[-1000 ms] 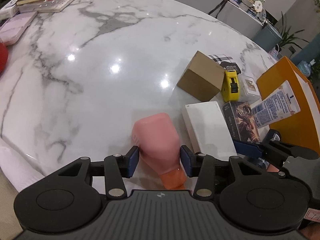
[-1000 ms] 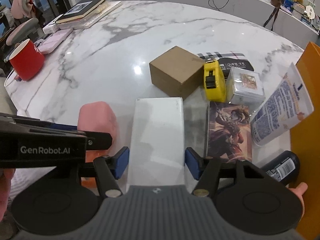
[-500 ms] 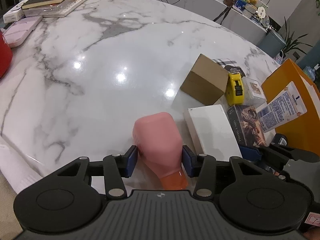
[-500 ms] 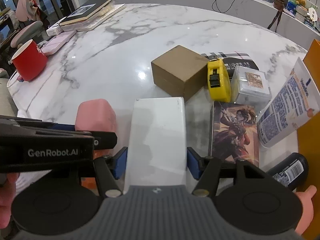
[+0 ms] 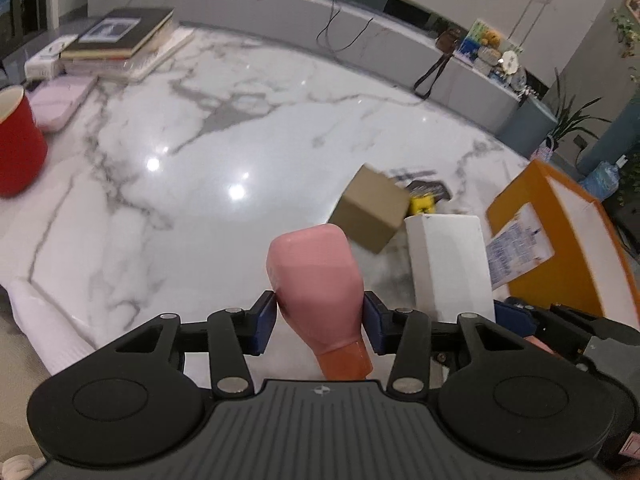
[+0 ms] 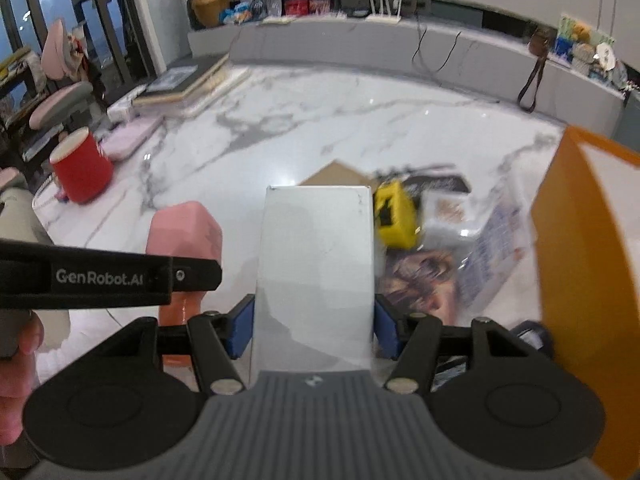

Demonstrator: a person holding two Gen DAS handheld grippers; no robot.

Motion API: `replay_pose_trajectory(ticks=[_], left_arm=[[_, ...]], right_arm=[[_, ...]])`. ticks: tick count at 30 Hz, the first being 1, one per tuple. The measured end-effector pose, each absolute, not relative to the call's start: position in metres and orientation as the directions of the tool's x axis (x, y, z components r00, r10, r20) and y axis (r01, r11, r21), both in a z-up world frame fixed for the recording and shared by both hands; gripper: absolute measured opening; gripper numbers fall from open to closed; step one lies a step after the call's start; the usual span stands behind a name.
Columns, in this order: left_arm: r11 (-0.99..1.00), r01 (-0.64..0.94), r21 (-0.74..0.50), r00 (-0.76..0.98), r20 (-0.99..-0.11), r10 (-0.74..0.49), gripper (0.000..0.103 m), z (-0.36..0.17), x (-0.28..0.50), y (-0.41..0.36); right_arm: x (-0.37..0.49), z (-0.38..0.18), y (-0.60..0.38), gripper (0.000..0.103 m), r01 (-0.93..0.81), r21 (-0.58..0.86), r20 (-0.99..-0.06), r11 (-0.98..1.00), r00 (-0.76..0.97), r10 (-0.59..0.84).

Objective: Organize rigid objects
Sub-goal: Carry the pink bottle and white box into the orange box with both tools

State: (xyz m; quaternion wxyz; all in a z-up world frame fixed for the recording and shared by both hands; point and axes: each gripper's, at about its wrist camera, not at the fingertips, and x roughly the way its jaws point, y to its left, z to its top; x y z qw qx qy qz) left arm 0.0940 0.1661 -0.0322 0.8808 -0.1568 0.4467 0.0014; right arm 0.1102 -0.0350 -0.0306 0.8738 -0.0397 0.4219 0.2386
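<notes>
Both lifted now, up off the marble where a second ago each lay flat; view tilted up, room in sight, background smeared with motion.

Left gripper (image 5: 319,322): closed on the pink bottle (image 5: 316,276), blue pads pinching its body just above the orange cap (image 5: 347,360). Cap toward the camera, fat end pointing far, long axis straight along the fingers. Smooth, glossy, tapering to the cap, so likely slippery toward the neck.

Right gripper (image 6: 313,330): clamped on the white box (image 6: 318,264), pads flat against its long sides near the close end. Box running lengthwise away from the camera, far end raised. Plain, clean, square-edged; a firm hold by the look of it.

Side by side, bottle left, box right, near but apart.

Further out on the table (image 5: 200,152): brown box (image 5: 370,216), yellow tape measure (image 6: 394,216), card pack (image 6: 420,280), tube (image 6: 496,236), all clustered just beyond. Orange bin (image 6: 580,240) at the right edge, right gripper the nearer to it. Probably the destination, so box in first, bottle crossing over after. Red cup (image 6: 82,172) and books (image 5: 116,40) far left, well clear.
</notes>
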Motion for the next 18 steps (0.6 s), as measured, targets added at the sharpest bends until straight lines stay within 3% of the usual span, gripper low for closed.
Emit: replay_pose_trajectory(ticks=[11,18], left_arm=[[0.961,0.024,-0.275,0.677,-0.703,-0.218,0.052,0.040,0.097,0.120],[0.938,0.219,-0.268,0.623,-0.701,-0.346,0.052,0.072,0.130,0.063]], right_arm=[[0.102,0.048,-0.111,0.061,-0.399,0.126,-0.646,0.908,0.662,0.380],[0.121,0.071,-0.183,0.061,-0.301,0.139,-0.666,0.944,0.677,0.314]])
